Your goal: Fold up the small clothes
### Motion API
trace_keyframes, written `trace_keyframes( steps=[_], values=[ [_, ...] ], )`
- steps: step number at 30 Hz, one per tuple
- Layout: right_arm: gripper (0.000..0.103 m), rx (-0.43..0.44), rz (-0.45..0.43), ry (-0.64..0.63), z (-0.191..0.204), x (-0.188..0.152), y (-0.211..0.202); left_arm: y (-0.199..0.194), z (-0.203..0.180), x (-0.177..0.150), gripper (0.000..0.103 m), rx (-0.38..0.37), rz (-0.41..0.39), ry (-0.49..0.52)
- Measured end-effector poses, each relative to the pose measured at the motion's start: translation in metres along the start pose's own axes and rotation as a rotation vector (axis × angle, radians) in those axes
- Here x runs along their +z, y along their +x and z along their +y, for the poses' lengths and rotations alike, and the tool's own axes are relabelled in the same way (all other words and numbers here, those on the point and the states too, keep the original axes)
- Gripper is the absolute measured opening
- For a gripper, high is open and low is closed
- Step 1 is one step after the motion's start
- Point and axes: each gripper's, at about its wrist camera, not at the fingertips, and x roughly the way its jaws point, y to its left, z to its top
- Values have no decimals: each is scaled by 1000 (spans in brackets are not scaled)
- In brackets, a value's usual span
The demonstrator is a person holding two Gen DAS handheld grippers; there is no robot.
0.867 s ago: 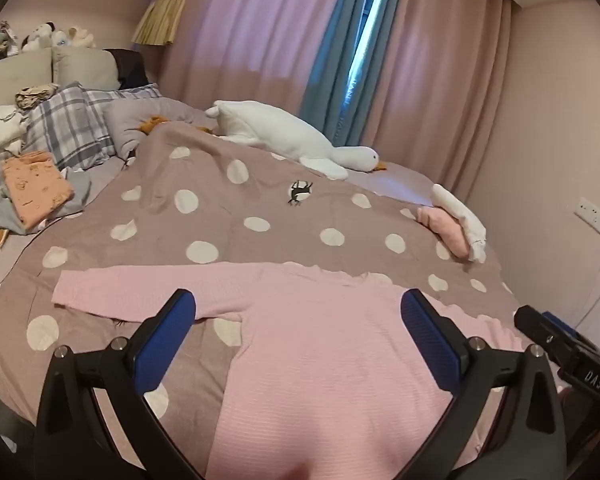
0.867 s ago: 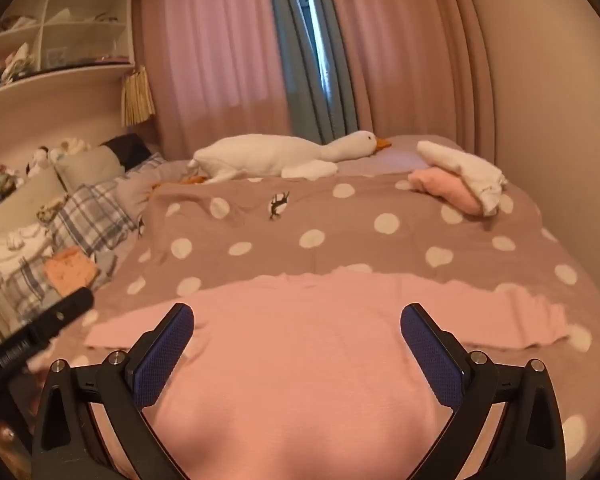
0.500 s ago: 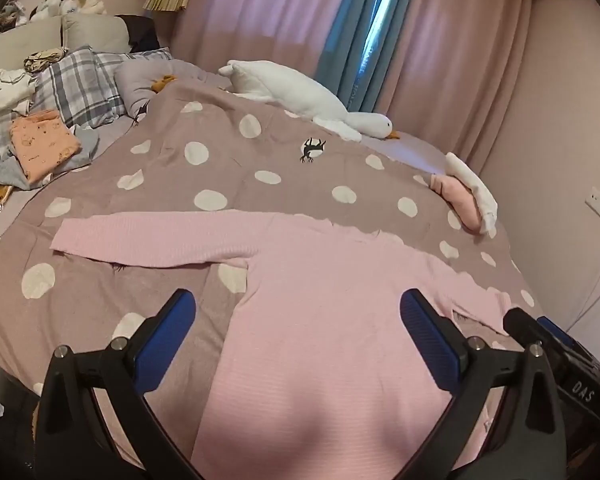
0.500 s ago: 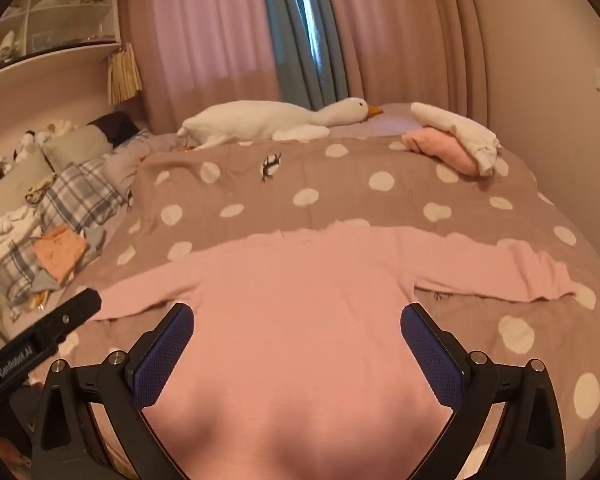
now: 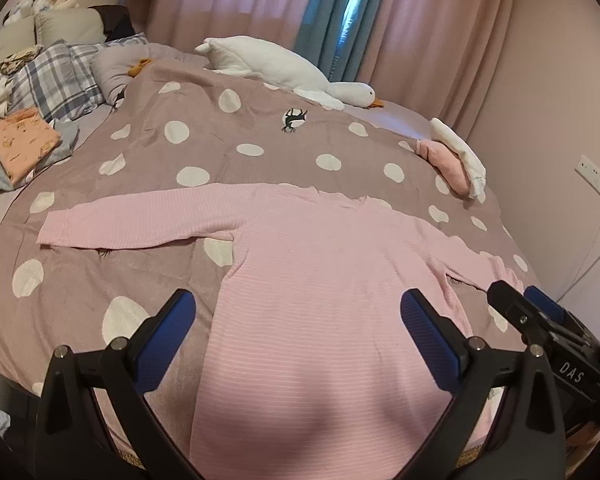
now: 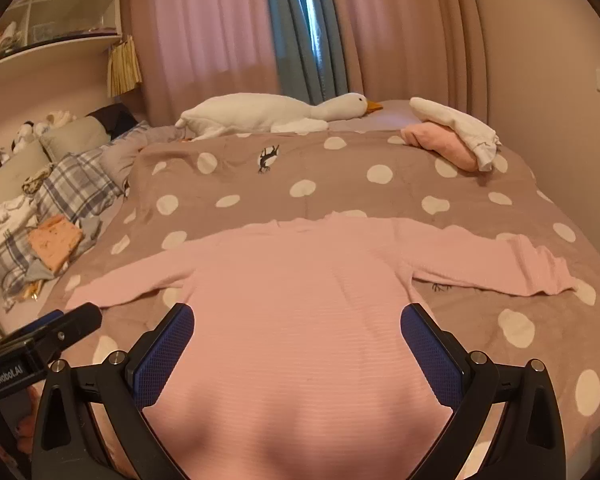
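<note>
While the pink long-sleeved top (image 5: 324, 280) lies spread flat and face down on the dotted bedspread (image 5: 148, 152), no fold has been made in it yet, so the work on this garment looks to be at its very start. Farthest left, by the plaid pillows (image 5: 56, 76), sits a folded orange garment (image 5: 20, 142) on grey cloth, which may be a piece already finished, though that cannot be confirmed. Next comes the top's left sleeve (image 5: 136, 220), stretched straight out to the side. Over the hem near the bed's edge hangs the left claw (image 5: 296, 332), its blue pads spread wide and pinching nothing. Beside it the right claw (image 6: 296, 340) is likewise spread to its widest and empty, angled down at the body of the top. Farther right, the right sleeve (image 6: 496, 260) lies outstretched with slight wrinkles near the cuff. At the far right corner rests a small pile of pink and white clothes (image 6: 456, 136), seemingly folded or rolled. Both sleeves still need turning in and the body still needs doubling over.
</note>
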Motion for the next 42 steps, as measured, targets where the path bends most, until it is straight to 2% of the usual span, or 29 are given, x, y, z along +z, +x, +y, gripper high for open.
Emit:
trace_keyframes(
  steps=[10, 15, 21, 42],
  values=[
    [102, 5, 24, 3, -4, -5, 3, 12, -14, -11, 103, 43, 12, 25],
    [102, 56, 20, 13, -7, -7, 0, 12, -14, -14, 103, 51, 17, 29],
    [102, 79, 19, 12, -4, -5, 0, 15, -16, -18, 103, 75, 20, 37],
    [102, 94, 29, 2, 1, -8, 3, 19, -13, -25, 103, 74, 28, 30]
  ],
)
